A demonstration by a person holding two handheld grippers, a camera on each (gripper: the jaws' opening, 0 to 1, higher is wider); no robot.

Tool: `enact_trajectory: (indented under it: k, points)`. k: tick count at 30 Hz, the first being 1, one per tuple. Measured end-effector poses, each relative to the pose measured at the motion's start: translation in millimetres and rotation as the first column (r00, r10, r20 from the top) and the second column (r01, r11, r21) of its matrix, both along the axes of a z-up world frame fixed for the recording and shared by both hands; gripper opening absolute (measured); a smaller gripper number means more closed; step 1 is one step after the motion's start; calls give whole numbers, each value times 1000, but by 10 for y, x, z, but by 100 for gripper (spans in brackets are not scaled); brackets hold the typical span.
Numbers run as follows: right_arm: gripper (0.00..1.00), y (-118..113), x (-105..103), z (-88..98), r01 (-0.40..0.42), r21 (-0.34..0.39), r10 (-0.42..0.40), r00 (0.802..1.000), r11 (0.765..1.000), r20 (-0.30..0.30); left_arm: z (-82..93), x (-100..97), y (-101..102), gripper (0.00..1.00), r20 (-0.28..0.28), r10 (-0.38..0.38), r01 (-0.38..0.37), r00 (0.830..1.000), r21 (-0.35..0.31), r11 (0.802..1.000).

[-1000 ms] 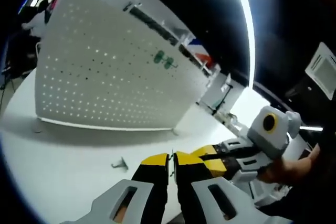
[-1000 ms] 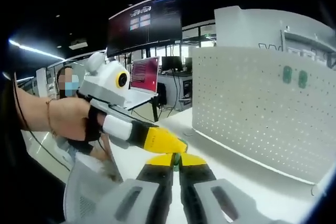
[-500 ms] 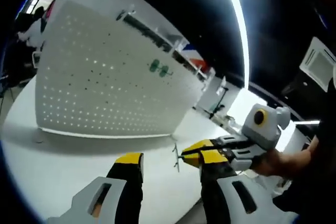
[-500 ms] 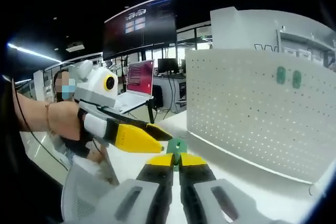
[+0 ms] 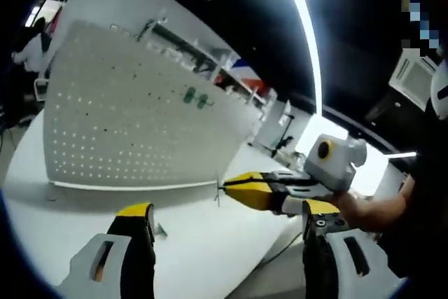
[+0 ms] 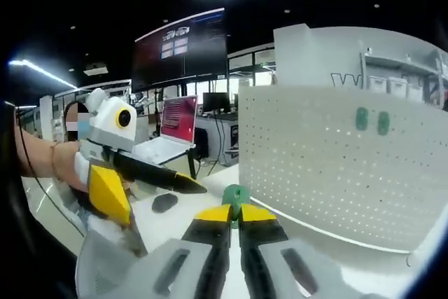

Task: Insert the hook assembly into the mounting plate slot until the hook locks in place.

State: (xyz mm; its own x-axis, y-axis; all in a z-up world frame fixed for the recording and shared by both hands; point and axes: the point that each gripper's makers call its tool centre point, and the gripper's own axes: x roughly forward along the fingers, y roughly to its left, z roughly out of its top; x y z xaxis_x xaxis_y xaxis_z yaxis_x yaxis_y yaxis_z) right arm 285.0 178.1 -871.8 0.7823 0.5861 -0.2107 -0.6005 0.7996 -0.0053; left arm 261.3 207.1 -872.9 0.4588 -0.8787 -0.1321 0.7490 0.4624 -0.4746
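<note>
Hook assembly (image 6: 235, 196), a small green-capped wire piece, sat pinched in the right tool (image 6: 234, 215), short of the pegboard mounting plate (image 6: 329, 159). It looked light, stiff and slip-prone, best gripped by its cap. Left tool (image 5: 222, 223) stood spread wide above the counter (image 5: 203, 257).

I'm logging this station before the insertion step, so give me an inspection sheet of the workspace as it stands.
Surface: white table, mostly bare.
Job's things: white pegboard upright on the table, two green pieces already on it; green-headed hook in the right gripper.
Clutter: small metal piece lying on the table; dark rounded object near the laptop.
Grippers: left gripper jaws wide apart, holding nothing; right shut on the hook.
Cables: nothing seen.
Surroundings: big wall screen, desks, ceiling lights.
</note>
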Motion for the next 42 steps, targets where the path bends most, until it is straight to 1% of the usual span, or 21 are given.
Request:
enact_trajectory:
  k: [3, 6, 11, 13, 16, 18, 22, 26, 31, 35, 37, 39, 40, 42]
  points:
    - [0, -2, 38, 43, 16, 6, -17, 1000, 1000, 20, 14, 16, -10, 93, 9, 8, -8, 1000, -5, 1000]
    - [0, -8, 81, 74, 32, 12, -33, 999, 999, 34, 27, 31, -25, 99, 22, 17, -17, 1000, -5, 1000]
    - [0, -56, 167, 145, 73, 21, -74, 995, 997, 67, 57, 52, -27, 100, 30, 25, -25, 999, -15, 1000]
    - [0, -77, 213, 208, 96, 25, -98, 991, 995, 89, 60, 61, -24, 100, 25, 29, -29, 999, -16, 999]
    - [0, -115, 298, 306, 132, 27, -134, 983, 991, 128, 66, 85, -8, 100, 34, 39, -39, 999, -13, 999]
    - [0, -146, 347, 347, 154, 34, -158, 977, 987, 141, 77, 99, 3, 100, 37, 47, -46, 998, -17, 999]
    - [0, -209, 473, 435, 206, 46, -211, 961, 977, 180, 77, 129, 15, 100, 36, 59, -58, 998, -26, 998]
    - [0, -283, 590, 475, 238, 50, -244, 949, 970, 200, 42, 159, 40, 100, 32, 71, -70, 997, -20, 997]
    - [0, -476, 757, 548, 293, 43, -294, 924, 955, 243, 26, 179, 102, 100, 43, 87, -86, 995, -8, 996]
    - [0, -623, 887, 566, 324, 42, -323, 910, 945, 260, 32, 203, 154, 100, 48, 100, -100, 994, -10, 995]
    - [0, -715, 960, 572, 344, 42, -342, 901, 938, 266, 49, 212, 165, 100, 63, 101, -100, 993, -16, 995]
    - [0, -790, 1007, 597, 360, 59, -363, 892, 931, 269, 51, 219, 171, 99, 89, 99, -98, 991, -6, 995]
    - [0, -842, 1036, 618, 373, 60, -374, 884, 926, 279, 34, 217, 171, 99, 95, 94, -95, 991, 8, 995]
    - [0, -925, 1094, 635, 392, 54, -390, 873, 918, 293, 28, 213, 163, 100, 99, 89, -91, 991, 11, 996]
